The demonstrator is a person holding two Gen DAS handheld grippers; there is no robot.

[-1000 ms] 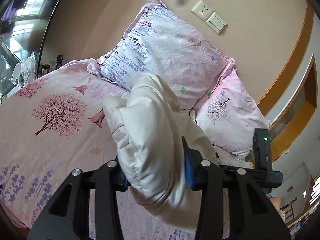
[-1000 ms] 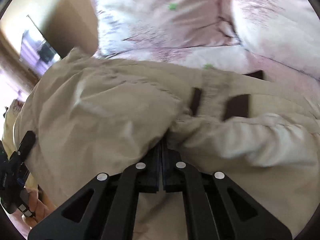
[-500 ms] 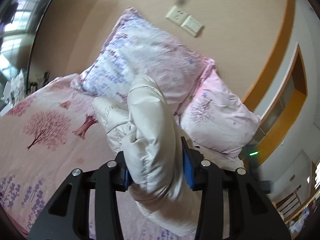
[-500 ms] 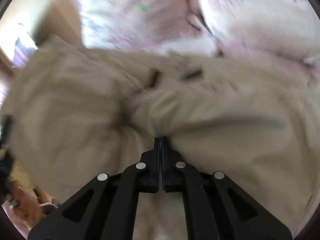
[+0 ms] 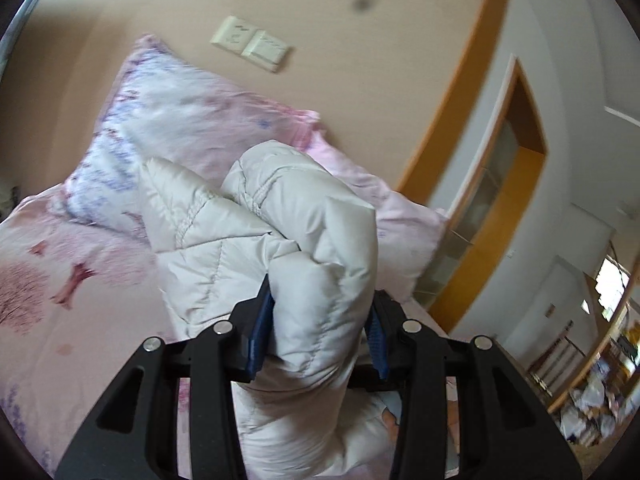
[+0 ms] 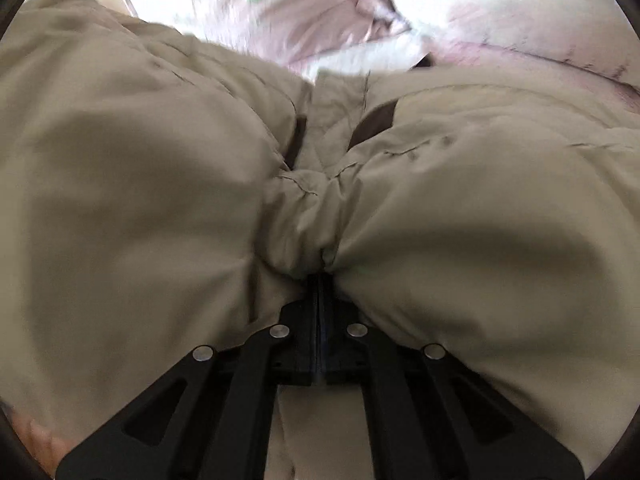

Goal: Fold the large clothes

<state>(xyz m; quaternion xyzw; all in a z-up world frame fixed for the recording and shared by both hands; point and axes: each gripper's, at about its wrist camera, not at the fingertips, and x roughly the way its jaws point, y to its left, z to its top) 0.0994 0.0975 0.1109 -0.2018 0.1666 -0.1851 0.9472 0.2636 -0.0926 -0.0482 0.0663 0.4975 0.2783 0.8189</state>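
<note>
A cream quilted puffer jacket (image 5: 280, 240) is bunched up and lifted above the pink bed. My left gripper (image 5: 320, 328) is shut on a thick padded fold of it, with blue pads (image 5: 260, 328) pressed into both sides. In the right wrist view the jacket (image 6: 460, 220) looks beige and fills almost the whole frame. My right gripper (image 6: 320, 280) is shut on a gathered pinch of its fabric; the fingertips are buried in the cloth. Dark brown patches (image 6: 372, 124) show near a seam.
Two pink floral pillows (image 5: 180, 128) lean on the beige wall behind the jacket, under wall switches (image 5: 252, 44). The pink tree-print bedspread (image 5: 60, 280) lies left. A wooden door frame (image 5: 500, 208) stands right. Pillows (image 6: 320, 8) show above the jacket.
The left gripper has lifted and swung right with the jacket fold; the pillows slid left and the door frame came into view. The right gripper stays clamped as the jacket fills more of its view.
</note>
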